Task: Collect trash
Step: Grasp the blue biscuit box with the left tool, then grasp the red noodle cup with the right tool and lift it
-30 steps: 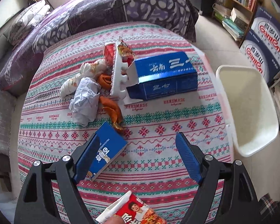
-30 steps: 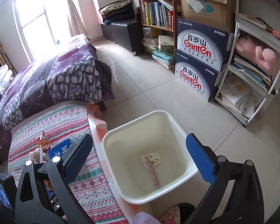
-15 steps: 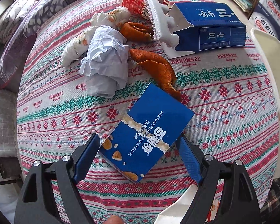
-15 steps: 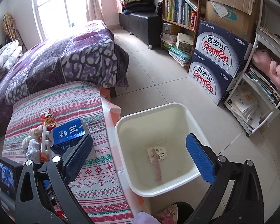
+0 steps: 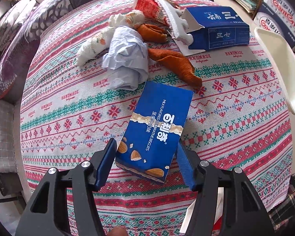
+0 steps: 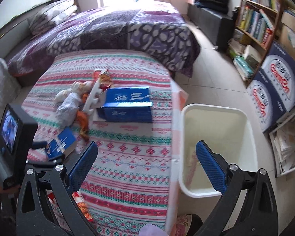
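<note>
Left wrist view: my left gripper (image 5: 146, 162) stands partly open around the near end of the biscuit box (image 5: 157, 129), lower centre of frame, pads beside its long sides and nothing clamped yet. I should close squarely across its width. Its long axis runs from my jaws up and slightly rightward. My right gripper (image 6: 146, 170) gapes wide, empty, beside the bin (image 6: 243, 118).
</note>
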A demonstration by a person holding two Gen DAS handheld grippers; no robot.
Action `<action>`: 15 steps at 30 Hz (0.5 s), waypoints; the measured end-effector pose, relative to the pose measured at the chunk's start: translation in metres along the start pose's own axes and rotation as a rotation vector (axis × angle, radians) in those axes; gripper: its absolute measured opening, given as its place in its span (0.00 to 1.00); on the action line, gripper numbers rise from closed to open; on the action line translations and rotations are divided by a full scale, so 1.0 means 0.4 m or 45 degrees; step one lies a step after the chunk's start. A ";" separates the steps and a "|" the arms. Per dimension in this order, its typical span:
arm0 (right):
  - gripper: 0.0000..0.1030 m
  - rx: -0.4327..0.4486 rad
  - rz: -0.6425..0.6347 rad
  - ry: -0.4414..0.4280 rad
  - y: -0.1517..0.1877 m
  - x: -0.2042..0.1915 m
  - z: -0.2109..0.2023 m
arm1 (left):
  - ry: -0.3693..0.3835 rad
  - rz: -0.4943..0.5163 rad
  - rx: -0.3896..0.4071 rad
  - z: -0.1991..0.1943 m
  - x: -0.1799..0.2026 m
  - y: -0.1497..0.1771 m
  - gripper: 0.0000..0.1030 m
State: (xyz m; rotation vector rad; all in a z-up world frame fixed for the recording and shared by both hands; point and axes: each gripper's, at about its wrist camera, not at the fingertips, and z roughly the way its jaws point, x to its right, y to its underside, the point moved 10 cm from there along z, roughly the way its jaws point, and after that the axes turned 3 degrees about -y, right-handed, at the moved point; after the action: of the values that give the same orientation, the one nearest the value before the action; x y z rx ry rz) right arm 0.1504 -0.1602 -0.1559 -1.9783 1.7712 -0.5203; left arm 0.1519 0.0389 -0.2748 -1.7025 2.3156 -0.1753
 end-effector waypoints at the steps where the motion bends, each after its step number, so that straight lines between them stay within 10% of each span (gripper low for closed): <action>1: 0.93 -0.024 -0.050 -0.049 0.011 -0.032 0.006 | 0.005 -0.024 0.011 -0.013 -0.016 0.005 0.57; 15: 0.93 -0.349 -0.602 -0.390 0.248 -0.344 0.060 | 0.083 -0.472 0.174 -0.167 -0.281 0.005 0.57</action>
State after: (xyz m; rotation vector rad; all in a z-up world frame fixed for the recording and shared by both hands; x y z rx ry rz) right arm 0.0655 -0.0306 -0.2295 -2.5262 1.2408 -0.1004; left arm 0.1627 0.1423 -0.1957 -2.0629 1.9560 -0.4539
